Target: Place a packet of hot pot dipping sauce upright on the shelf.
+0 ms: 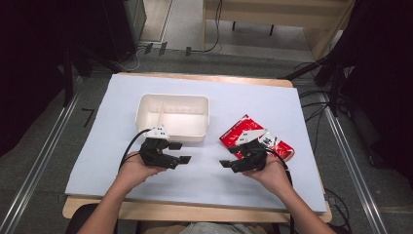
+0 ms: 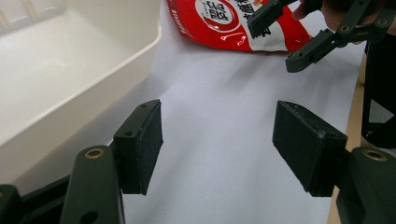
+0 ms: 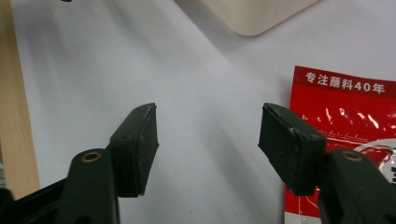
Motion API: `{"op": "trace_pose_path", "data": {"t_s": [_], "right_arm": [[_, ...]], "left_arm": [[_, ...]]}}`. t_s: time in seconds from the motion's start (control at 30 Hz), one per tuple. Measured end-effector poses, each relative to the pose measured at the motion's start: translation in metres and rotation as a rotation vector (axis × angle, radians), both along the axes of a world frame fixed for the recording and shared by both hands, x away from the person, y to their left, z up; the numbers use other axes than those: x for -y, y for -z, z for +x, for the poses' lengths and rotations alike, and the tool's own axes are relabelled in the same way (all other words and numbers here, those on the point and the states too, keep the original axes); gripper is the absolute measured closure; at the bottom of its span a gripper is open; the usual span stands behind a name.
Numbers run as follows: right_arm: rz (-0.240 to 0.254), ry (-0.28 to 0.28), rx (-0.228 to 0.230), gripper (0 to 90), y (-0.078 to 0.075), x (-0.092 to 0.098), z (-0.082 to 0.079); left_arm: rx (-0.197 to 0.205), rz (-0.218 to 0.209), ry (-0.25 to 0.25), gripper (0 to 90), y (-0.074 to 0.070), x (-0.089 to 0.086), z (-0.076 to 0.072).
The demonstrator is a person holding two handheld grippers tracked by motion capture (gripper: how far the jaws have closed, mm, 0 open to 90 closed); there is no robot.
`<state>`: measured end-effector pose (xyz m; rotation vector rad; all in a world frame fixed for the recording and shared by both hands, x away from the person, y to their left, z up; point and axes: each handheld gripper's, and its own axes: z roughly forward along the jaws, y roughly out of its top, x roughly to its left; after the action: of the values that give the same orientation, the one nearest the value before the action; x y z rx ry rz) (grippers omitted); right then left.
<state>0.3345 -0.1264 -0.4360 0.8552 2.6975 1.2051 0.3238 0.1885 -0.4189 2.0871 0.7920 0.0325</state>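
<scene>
Beside my right gripper, jaws gaping wide, I'm eyeing a red pouch reading "专注蘸料40年" (left gripper gaping too).

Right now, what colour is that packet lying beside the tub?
The packet is red with white patches and white lettering, clearest in the left gripper view.

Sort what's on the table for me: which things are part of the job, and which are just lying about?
In the job:
red sauce packet, beside the open right gripper
white tub, empty, by the open left gripper

Lying about:
nothing on the white mat
cables, on the floor beyond the table
</scene>
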Motion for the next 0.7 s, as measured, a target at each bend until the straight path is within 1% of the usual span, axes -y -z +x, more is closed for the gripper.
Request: {"op": "trace_pose_path", "data": {"t_s": [0.07, 0.13, 0.17, 0.23, 0.27, 0.3, 0.37, 0.47, 0.53, 0.6, 0.7], "right_arm": [[0.004, 0.003, -0.011, 40.5, 0.001, 0.0, -0.001], [0.0, 0.004, -0.012, 41.7, 0.002, 0.001, -0.002], [0.005, 0.007, -0.023, 42.9, 0.001, 0.002, -0.003], [0.023, 0.004, -0.019, 47.2, 0.0, 0.004, -0.003], [0.03, -0.002, -0.009, 47.3, -0.001, 0.004, -0.003], [0.031, 0.004, -0.013, 47.2, -0.001, 0.005, -0.003], [0.031, 0.006, -0.013, 47.4, 0.0, 0.006, -0.003], [0.022, 0.013, -0.012, 51.0, -0.001, 0.007, -0.005], [0.023, 0.024, 0.003, 51.2, -0.004, 0.009, -0.006], [0.023, 0.027, 0.008, 51.2, -0.004, 0.01, -0.006], [0.023, 0.039, -0.004, 51.2, -0.003, 0.012, -0.006]], "left_arm": [[-0.004, -0.002, 0.007, 34.1, 0.0, 0.001, 0.001], [-0.008, 0.011, 0.016, 34.1, 0.001, 0.003, 0.002], [-0.009, 0.021, 0.02, 34.1, 0.001, 0.004, 0.002], [-0.01, 0.02, 0.025, 34.1, 0.003, 0.007, 0.003], [-0.012, 0.019, 0.03, 34.1, 0.003, 0.007, 0.003], [-0.009, 0.021, 0.031, 34.1, 0.002, 0.007, 0.003], [-0.01, 0.012, 0.029, 34.1, 0.002, 0.007, 0.004], [-0.006, 0.01, 0.027, 34.1, 0.0, 0.007, 0.005], [-0.006, 0.002, 0.024, 34.1, 0.0, 0.008, 0.005], [-0.003, 0.009, 0.034, 34.1, 0.0, 0.009, 0.006], [-0.002, 0.001, 0.038, 34.1, -0.001, 0.013, 0.006]]}}
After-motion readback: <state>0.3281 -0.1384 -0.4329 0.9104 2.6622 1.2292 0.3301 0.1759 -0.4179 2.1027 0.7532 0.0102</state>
